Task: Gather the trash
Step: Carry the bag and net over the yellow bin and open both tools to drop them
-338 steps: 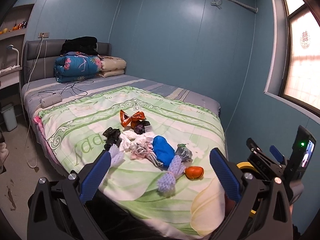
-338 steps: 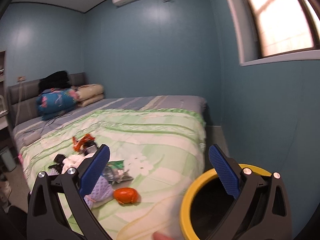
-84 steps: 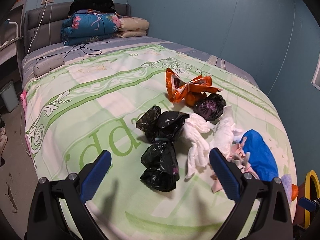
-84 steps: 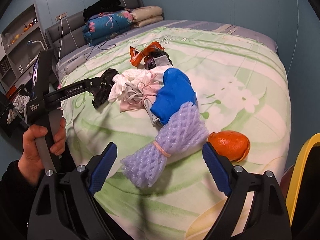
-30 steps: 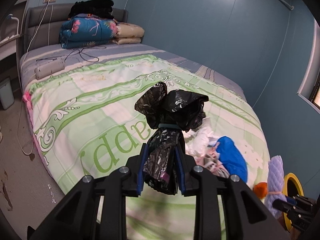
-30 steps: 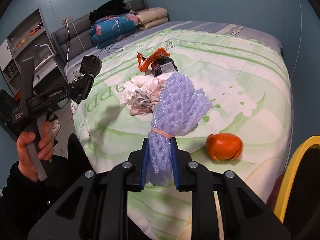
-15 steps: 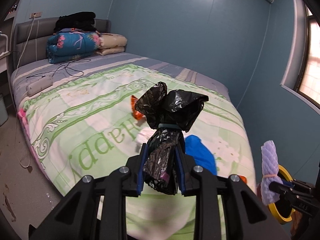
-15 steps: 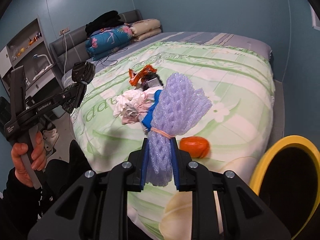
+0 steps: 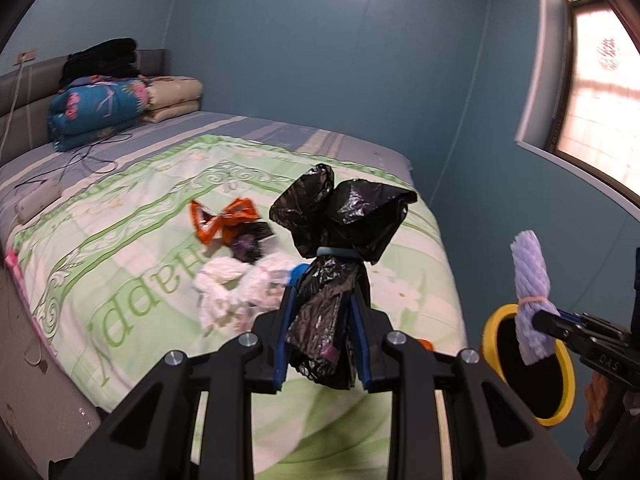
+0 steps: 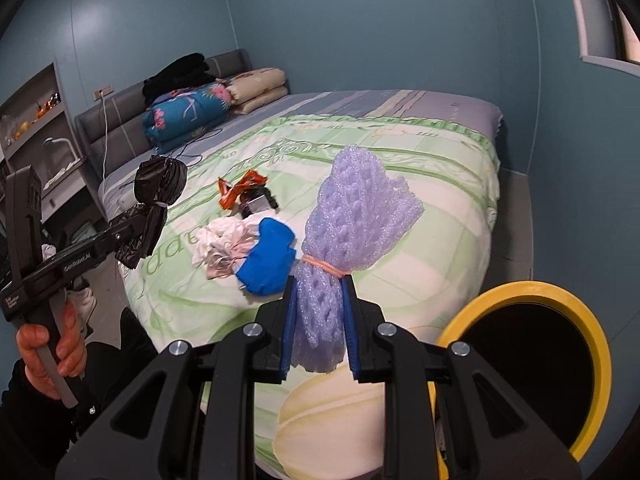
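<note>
My left gripper (image 9: 322, 340) is shut on a tied black plastic bag (image 9: 340, 232), held up above the bed; it also shows in the right wrist view, the left gripper (image 10: 138, 224) with its black bag (image 10: 158, 184) at the left. My right gripper (image 10: 318, 328) is shut on a purple foam net bundle (image 10: 352, 216) bound with a rubber band, close to the yellow-rimmed bin (image 10: 532, 364). In the left wrist view the foam net (image 9: 530, 296) hangs in front of the bin (image 9: 528, 364). An orange wrapper (image 9: 222, 220), white cloth scraps (image 9: 236, 288) and a blue piece (image 10: 268, 256) lie on the bed.
The green patterned bedspread (image 9: 132, 240) covers the bed, with folded quilts (image 10: 188, 112) and cables at the headboard. A person's hand (image 10: 48, 352) grips the left tool's handle. Shelves (image 10: 32, 120) stand at the left, a window (image 9: 596, 92) at the right.
Both grippers have risen and swung towards the bed's foot with their loads. The yellow bin has come further into both views and the foam net now hangs in front of it.
</note>
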A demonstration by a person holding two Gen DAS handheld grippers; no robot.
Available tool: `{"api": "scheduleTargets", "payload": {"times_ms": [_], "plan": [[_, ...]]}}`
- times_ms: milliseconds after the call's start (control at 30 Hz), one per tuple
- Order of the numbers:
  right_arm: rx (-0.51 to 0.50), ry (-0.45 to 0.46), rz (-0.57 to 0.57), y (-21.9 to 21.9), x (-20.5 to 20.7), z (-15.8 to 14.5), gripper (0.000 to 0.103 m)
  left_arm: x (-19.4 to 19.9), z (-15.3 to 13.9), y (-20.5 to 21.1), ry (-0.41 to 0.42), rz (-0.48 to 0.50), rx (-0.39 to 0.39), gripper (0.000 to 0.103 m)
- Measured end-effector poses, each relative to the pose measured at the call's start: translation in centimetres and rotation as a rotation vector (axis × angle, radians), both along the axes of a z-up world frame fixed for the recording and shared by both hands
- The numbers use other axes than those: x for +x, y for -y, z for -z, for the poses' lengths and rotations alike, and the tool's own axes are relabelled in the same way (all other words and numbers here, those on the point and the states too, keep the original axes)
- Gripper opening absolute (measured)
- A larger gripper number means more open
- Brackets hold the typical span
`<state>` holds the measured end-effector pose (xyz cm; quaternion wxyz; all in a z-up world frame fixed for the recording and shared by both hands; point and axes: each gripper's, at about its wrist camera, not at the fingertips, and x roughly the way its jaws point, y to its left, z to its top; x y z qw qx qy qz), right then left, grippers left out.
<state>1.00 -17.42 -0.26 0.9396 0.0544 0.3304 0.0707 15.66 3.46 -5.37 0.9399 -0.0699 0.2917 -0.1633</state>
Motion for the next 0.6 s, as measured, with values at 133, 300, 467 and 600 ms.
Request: {"api": "scheduleTargets", "payload": {"times_ms": [133,300,467,600], "plan": [[-0.002,0.007,0.026,1.1,-0.6,-0.4,0.020,-0.2,-0.6,2.0,0.009,0.046,0.024,0.024],[-0.001,0.018,0.071,2.6,-1.0,-0.9,0.020,-0.6,-1.5,4.3,0.019,0.108,0.023,0.024],[0.000,0.028,0.124,4.7,-1.7,-1.3,0.020,-0.8,-2.5,6.7,0.031,0.161,0.033,0.024],[0.004,0.036,0.165,6.5,-2.3,-1.4,0.020,-0.7,-3.0,8.7,0.042,0.203,0.036,0.024]]}}
